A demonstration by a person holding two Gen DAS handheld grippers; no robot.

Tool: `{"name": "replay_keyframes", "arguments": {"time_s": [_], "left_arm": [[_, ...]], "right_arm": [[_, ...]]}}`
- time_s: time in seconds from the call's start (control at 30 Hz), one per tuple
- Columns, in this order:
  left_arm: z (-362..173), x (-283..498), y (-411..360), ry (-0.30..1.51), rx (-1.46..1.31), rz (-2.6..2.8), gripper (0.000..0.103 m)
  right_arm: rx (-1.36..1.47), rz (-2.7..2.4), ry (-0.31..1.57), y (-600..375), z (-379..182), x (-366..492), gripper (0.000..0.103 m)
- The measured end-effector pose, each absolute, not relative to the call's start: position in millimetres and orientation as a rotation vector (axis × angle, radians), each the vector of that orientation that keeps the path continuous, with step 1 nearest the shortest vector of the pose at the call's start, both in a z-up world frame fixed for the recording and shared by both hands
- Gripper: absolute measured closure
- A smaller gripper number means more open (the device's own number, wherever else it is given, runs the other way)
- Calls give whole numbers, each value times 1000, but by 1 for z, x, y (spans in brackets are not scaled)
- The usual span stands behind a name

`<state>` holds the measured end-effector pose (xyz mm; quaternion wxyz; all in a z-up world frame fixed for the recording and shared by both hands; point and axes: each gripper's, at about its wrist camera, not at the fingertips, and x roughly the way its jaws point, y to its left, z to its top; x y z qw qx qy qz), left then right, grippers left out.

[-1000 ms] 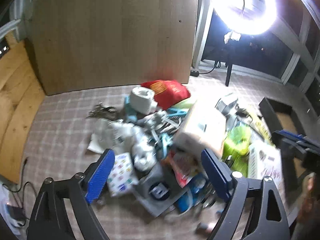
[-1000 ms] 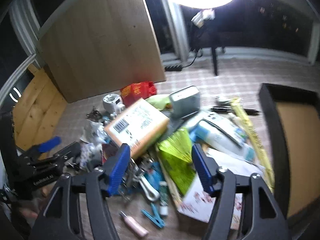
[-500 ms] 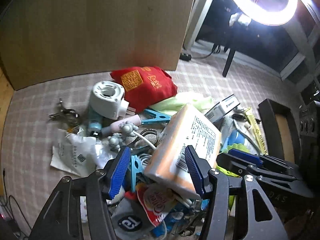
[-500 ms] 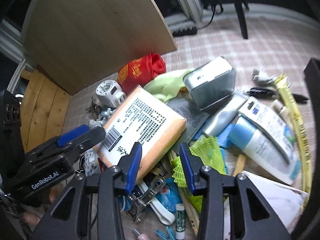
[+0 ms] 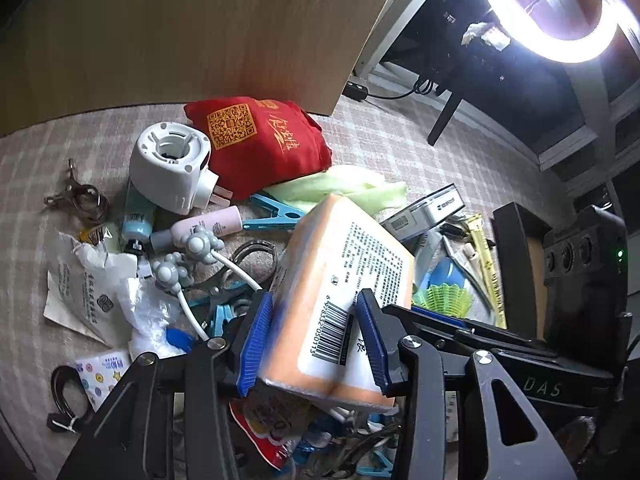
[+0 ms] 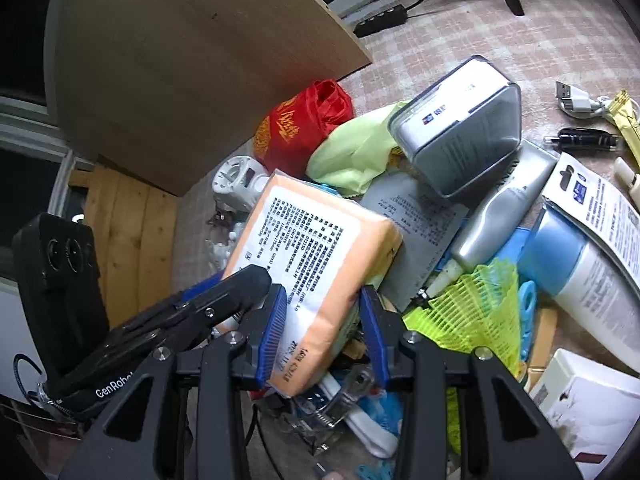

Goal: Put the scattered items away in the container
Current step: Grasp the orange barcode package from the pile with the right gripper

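Checked pink-and-cream cloth (image 5: 400, 148) covers the surface, w/ a wooden board (image 5: 180, 32) stood at the back and a ring light (image 5: 560, 12) glaring top right. At centre of the clutter, an orange-and-white tissue pack (image 5: 340, 300) w/ barcode and printed text is tilted up on the pile and is gripped at its near end by both tools. The left gripper (image 5: 316, 344) is closed onto it, blue pads pressed against each side by the barcode. The right gripper (image 6: 324, 332) is likewise clamped on the pack's near corner, jaws narrow.

Seen around the pack in the left view: a red drawstring bag (image 5: 260, 140) w/ QR code behind it, a white round plug-in device (image 5: 172, 168) touching the bag's left side, a pale green cloth (image 5: 340, 188) just beyond the pack, a blue clothes peg (image 5: 272, 214), a pink tube (image 5: 208, 226). A black container (image 5: 516, 264) sits at right, apart from the pile.

In the right view, a grey tin (image 6: 460, 128) lies behind the pack; a silver tube (image 6: 504, 216), a yellow-green mesh shuttlecock (image 6: 476, 312) and a blue-capped bottle (image 6: 580, 280) are to its right.
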<state>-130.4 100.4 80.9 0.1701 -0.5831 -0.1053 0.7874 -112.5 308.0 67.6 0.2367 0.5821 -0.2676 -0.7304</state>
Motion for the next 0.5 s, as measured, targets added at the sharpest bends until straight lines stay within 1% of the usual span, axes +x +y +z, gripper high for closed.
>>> {"name": "replay_keyframes", "arguments": {"time_s": [0.13,0.23,0.37,0.5], "left_arm": [[98,-122,97,-318,-1621,2271,63],[118,-113,98,-331,-1570,2298,63],[144,-98,108,-301,-1501,2328,62],[158,-83,122,-291,-1454,2339,63]], "right_arm": [[1557,-1994,-741,307,80,-107,65],[1499,-2021,-717,308,104,-100,65],[1434,-2051,-690,319,132,-87,64],[1399,-2079,-682,339,148,-72,64]]}}
